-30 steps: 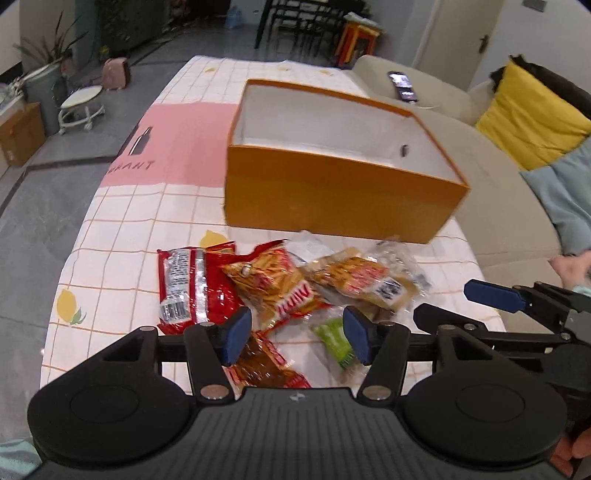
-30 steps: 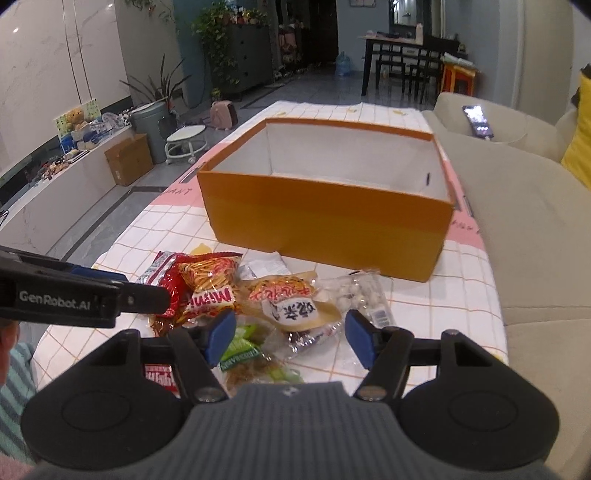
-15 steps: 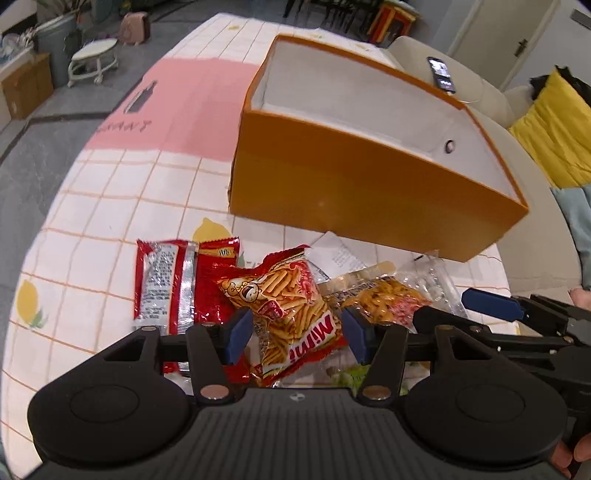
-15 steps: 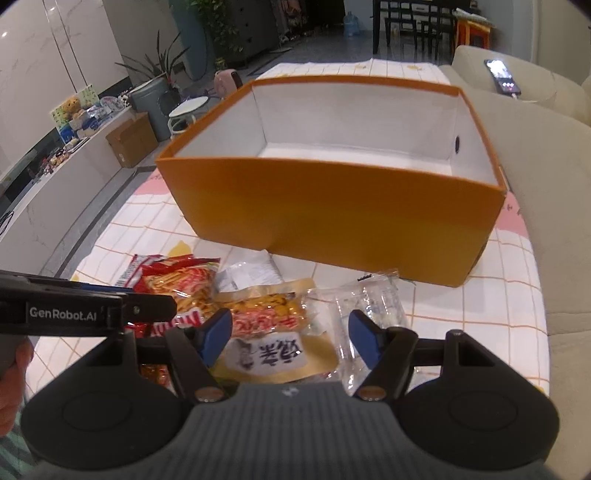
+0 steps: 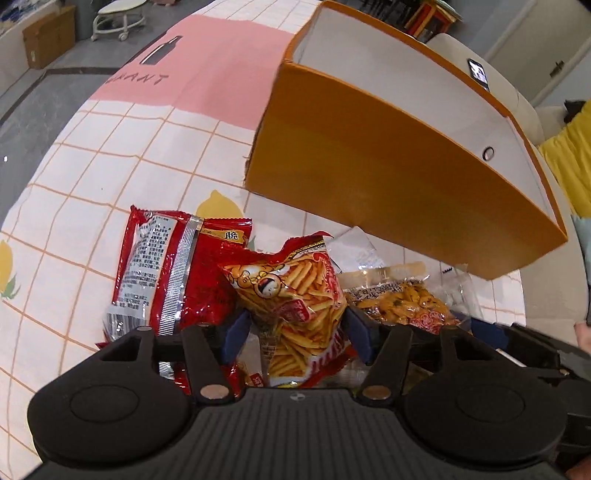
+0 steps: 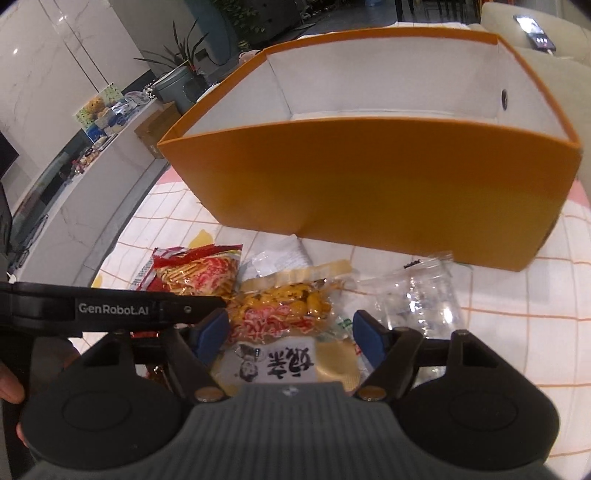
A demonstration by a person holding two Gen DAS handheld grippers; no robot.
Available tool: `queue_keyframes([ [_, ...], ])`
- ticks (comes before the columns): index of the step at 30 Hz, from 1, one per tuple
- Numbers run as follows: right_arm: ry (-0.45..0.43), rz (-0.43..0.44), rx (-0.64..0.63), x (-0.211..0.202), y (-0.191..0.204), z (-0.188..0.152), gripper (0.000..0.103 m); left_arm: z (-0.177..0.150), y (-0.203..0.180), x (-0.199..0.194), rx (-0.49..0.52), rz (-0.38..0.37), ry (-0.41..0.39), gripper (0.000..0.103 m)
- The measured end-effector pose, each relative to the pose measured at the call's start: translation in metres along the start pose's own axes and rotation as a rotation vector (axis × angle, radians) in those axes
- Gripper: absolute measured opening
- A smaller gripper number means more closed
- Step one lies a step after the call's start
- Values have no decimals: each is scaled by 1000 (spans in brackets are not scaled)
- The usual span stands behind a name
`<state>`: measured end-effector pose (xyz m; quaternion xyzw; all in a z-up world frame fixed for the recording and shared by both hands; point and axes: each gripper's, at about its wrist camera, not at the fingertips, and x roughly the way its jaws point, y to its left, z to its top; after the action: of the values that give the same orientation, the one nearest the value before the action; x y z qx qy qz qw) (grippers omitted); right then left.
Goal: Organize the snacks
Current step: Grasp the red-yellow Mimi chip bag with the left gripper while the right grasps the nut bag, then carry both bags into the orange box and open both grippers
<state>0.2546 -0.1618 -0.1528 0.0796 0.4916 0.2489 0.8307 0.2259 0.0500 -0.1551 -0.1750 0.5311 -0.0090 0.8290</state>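
Observation:
A pile of snack packets lies on the checked tablecloth in front of an empty orange box (image 5: 388,173) (image 6: 369,192). My left gripper (image 5: 295,334) is low over the pile, its jaws opening, with the red-and-yellow fries packet (image 5: 299,295) between the blue pads, which do not press it. A red foil packet (image 5: 166,273) lies to its left. My right gripper (image 6: 290,341) is also opening, straddling a yellow vacuum pack with a white label (image 6: 284,321). A clear plastic packet (image 6: 421,295) lies to its right.
The box's near wall stands just beyond the pile. The tablecloth (image 5: 92,177) has a pink band at the back left. A beige sofa (image 5: 532,110) with a phone (image 6: 535,33) and a yellow cushion runs along the right. A person's hand (image 6: 11,384) holds the left gripper.
Both grippers have come down and forward onto the pile, and their jaws have widened. The fries packet and the yellow pack now sit between the pads.

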Motion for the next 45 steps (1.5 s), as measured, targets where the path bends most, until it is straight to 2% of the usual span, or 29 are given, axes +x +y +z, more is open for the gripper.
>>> queue_keyframes([
  [5,3,34,41,5,-4,0,70,2,2,4,-19,-10,-1,74],
  [9,-10,32,22,1,-2,-3,68,1,5,4,-34,-44,0,63],
  [13,-23,28,15,-4,1,-5,65,-1,5,2,-24,-45,-13,52],
  [14,-29,29,18,-6,0,-5,44,-1,5,1,-21,-37,-15,49],
  [15,-38,56,36,-10,-1,-5,29,-2,4,-1,-17,-29,-23,48],
  [17,-29,67,55,-14,-2,-3,26,-3,6,-5,-19,-39,-30,46],
  [28,-98,34,-6,-42,15,-12,20,-15,2,-41,19,-7,-107,43],
  [42,-183,-33,-49,-101,36,-28,18,-29,-18,-101,96,-44,-188,43],
  [43,-192,-33,-49,-105,36,-28,18,-29,-21,-105,110,-41,-194,43],
  [44,-201,-33,-49,-110,35,-28,10,-29,-24,-109,127,-38,-201,43],
  [45,-205,-29,-44,-116,35,-27,10,-29,-27,-114,143,-39,-206,43],
])
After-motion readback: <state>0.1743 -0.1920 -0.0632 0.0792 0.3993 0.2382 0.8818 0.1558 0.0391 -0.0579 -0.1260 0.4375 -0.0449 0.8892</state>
